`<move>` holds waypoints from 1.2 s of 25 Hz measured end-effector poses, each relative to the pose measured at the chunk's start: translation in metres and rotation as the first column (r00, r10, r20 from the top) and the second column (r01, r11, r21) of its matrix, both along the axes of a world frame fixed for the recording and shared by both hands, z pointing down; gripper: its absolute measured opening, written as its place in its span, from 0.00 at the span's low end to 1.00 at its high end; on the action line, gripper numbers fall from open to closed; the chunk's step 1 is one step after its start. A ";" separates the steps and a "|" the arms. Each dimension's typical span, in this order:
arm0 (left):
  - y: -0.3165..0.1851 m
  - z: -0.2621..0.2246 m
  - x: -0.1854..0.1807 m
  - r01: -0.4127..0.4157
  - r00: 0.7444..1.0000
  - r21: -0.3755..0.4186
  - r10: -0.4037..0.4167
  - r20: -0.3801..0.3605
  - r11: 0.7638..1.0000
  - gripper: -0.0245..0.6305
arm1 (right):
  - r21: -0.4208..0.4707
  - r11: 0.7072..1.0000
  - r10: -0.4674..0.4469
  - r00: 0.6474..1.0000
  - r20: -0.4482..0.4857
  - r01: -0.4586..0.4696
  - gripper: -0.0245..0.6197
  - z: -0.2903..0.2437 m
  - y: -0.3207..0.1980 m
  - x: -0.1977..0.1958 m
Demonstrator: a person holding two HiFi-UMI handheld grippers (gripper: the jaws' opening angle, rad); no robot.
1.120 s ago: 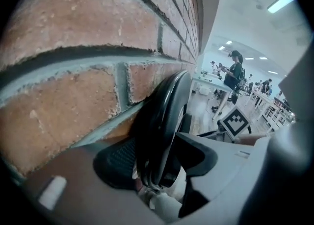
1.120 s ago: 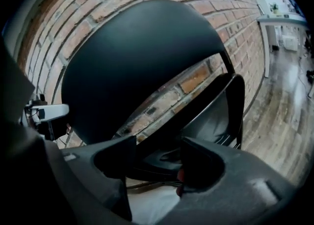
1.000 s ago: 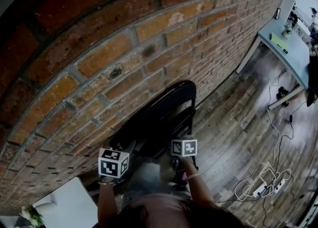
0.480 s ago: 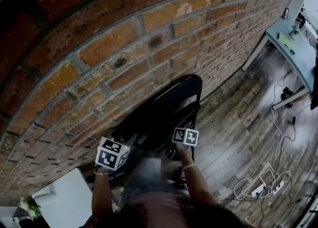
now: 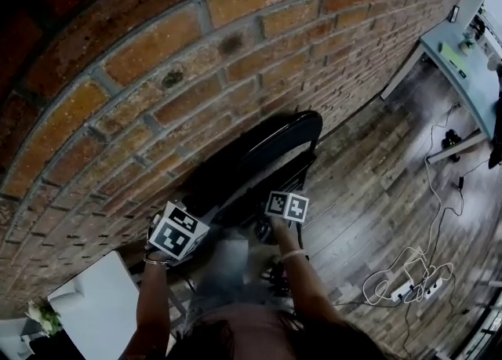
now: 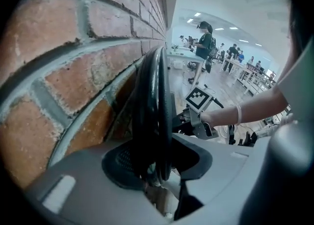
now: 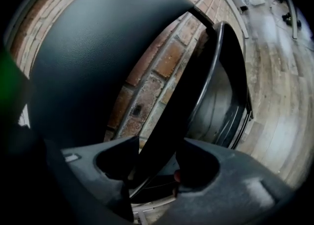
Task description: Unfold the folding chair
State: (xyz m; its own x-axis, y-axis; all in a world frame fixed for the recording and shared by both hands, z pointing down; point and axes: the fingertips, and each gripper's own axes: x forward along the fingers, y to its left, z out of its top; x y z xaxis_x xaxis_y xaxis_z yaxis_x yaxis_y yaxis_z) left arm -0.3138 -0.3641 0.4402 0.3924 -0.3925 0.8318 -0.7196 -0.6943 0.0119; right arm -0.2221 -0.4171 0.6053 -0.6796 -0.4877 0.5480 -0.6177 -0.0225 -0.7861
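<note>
Now, folding chair (image 5: 259, 158): black, folded flat, standing on the wooden floor (image 5: 376, 194) and set against the brick wall (image 5: 157, 60), straight ahead of the person.
Left gripper (image 6: 157, 165): at the chair's near left edge, close to the wall; its jaws have just been closing, and the stacked black edges of the chair stand between them, filling the gap so the pads appear to press on both sides.
Right gripper (image 7: 159, 165): at the chair's right side, just right of the left one; its jaws have also just been closing, and a black frame tube runs up between them, seemingly touched by both pads.
Right gripper view: a broad black padded panel of the chair fills the left, brick shows through the gap beside the tube, and more of the chair lies farther right.
Hands: both arms reach forward and down to the chair.
Far right: a light table (image 5: 463, 76) on the floor.
Near right: white cables (image 5: 408, 280) lying loose on the boards.
Left gripper view, far: people (image 6: 203, 42) standing in a bright room.
</note>
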 end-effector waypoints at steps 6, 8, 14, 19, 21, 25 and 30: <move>0.010 -0.001 0.008 0.007 1.000 -0.018 -0.007 0.002 1.000 0.24 | 0.029 0.999 -0.014 0.999 -0.045 0.015 0.35 -0.006 0.012 0.009; 0.012 -0.002 0.011 0.012 1.000 -0.007 -0.012 0.002 1.000 0.24 | 0.039 0.999 -0.018 0.998 -0.054 0.020 0.34 -0.008 0.015 0.013; 0.019 -0.002 0.017 0.041 0.999 0.027 -0.041 0.004 0.999 0.25 | 0.036 0.999 -0.032 0.999 -0.038 0.034 0.32 -0.008 0.030 0.024; 0.021 -0.002 0.018 0.056 0.998 0.040 -0.056 0.007 0.998 0.26 | 0.034 0.999 -0.042 0.999 -0.017 0.042 0.32 -0.009 0.041 0.031; 0.020 -0.002 0.018 0.061 0.998 0.043 -0.062 0.008 0.997 0.26 | 0.039 0.998 -0.043 0.999 -0.009 0.043 0.32 -0.009 0.044 0.034; 0.017 0.000 0.016 0.077 0.997 0.043 -0.078 0.015 0.996 0.26 | 0.036 0.998 -0.046 0.999 0.004 0.046 0.32 -0.008 0.051 0.040; 0.017 0.002 0.014 0.085 0.996 0.038 -0.086 0.021 0.996 0.27 | 0.023 0.998 -0.052 0.998 0.028 0.051 0.32 -0.005 0.067 0.049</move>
State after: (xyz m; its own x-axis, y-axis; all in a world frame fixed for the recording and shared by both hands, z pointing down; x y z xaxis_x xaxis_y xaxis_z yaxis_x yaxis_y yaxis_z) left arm -0.3000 -0.3475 0.4419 0.3379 -0.4542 0.8243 -0.7759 -0.6301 -0.0291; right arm -0.1728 -0.3502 0.6003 -0.7192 -0.4639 0.5172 -0.5949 0.0266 -0.8034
